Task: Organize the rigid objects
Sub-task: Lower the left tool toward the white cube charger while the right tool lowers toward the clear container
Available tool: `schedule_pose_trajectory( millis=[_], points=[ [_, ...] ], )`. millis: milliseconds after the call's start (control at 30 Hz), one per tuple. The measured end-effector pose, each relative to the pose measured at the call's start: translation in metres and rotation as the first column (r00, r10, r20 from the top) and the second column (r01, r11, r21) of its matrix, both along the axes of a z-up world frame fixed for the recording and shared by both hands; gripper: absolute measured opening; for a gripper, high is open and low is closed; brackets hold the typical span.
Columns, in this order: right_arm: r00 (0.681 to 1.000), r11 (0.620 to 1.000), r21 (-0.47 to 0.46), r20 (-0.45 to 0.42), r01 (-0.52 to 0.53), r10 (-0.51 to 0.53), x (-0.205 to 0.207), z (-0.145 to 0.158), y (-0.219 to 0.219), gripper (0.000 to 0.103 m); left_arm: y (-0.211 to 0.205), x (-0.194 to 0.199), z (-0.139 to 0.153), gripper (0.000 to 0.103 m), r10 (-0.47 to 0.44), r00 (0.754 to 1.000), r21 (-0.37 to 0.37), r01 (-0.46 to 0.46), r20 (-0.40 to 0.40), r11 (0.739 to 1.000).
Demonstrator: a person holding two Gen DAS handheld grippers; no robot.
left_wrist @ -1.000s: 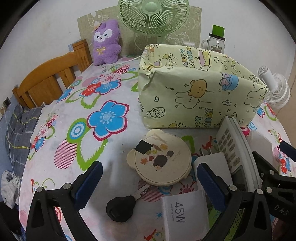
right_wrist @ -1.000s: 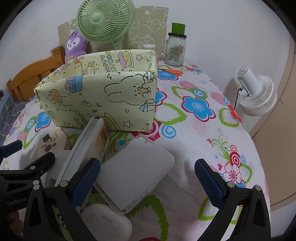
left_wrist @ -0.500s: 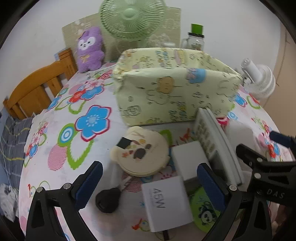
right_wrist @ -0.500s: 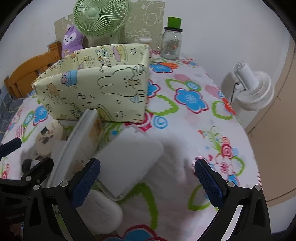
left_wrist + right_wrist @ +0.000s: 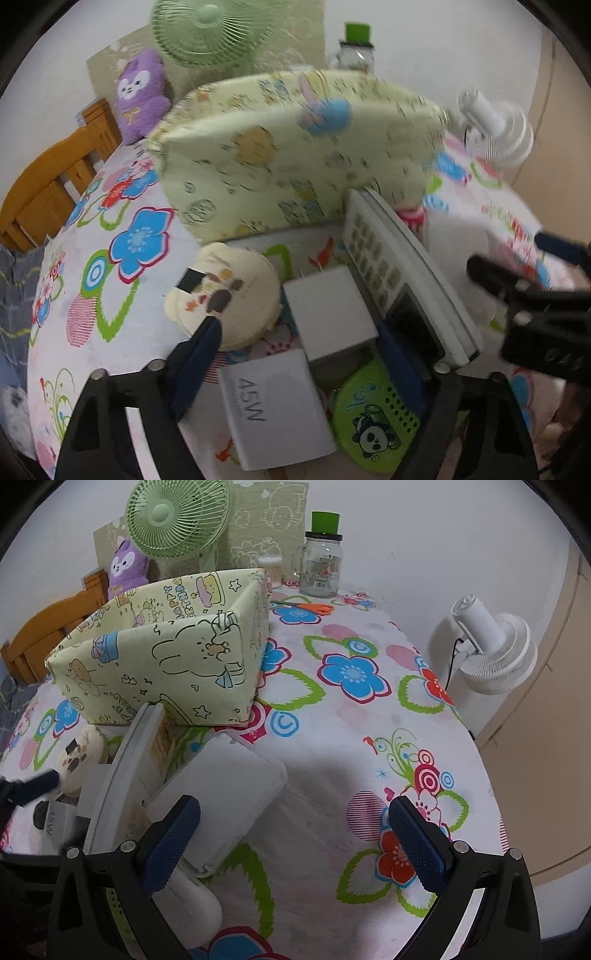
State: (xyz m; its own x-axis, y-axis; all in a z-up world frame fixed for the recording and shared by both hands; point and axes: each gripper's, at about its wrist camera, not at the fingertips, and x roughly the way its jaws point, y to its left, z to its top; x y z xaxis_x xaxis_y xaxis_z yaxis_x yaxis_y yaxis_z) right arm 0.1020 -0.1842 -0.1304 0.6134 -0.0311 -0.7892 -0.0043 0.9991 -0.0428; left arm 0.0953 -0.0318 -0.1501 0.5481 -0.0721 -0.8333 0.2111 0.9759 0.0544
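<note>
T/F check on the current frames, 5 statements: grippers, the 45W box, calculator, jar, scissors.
1. The right gripper is open and holds nothing. True.
2. The 45W box is already inside the yellow cartoon-print box. False: it lies on the tablecloth in front of it.
3. The calculator lies flat on the cloth. False: it is tilted, propped on its edge.
4. The glass jar has a green top. True.
5. The orange scissors lie in front of the jar. True.

The calculator [image 5: 399, 273] is propped against the fabric storage box [image 5: 295, 155]; the bear-shaped case [image 5: 225, 291] lies left, 2 chargers [image 5: 328, 310] before it.
</note>
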Motion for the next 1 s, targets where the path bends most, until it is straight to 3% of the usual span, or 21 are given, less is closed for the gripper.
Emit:
schedule_pose_trajectory(
  millis=[233, 367, 900, 1000],
  points=[
    [1.000, 1.000, 0.030, -0.005, -0.003, 0.003, 0.001, -0.002, -0.002, 0.103, 0.001, 0.007, 0.001, 0.073, 0.025, 1.000, -0.050, -0.025, 0.000, 0.998],
    [1.000, 0.999, 0.047, -0.008, -0.019, 0.019, 0.004, -0.003, 0.002, 0.103, -0.007, 0.005, 0.003, 0.048, -0.015, 1.000, -0.067, 0.015, 0.007, 0.998],
    [1.000, 0.997, 0.079, -0.020, 0.002, 0.000, 0.020, -0.008, 0.025, 0.103, 0.005, 0.005, 0.003, 0.045, -0.006, 1.000, -0.089, 0.006, 0.001, 0.996],
    [0.998, 0.991, 0.129, -0.048, 0.040, -0.034, 0.023, -0.012, 0.021, 0.103, 0.004, 0.005, 0.002, 0.045, -0.002, 1.000, -0.080, 0.002, 0.002, 0.997]
  ],
)
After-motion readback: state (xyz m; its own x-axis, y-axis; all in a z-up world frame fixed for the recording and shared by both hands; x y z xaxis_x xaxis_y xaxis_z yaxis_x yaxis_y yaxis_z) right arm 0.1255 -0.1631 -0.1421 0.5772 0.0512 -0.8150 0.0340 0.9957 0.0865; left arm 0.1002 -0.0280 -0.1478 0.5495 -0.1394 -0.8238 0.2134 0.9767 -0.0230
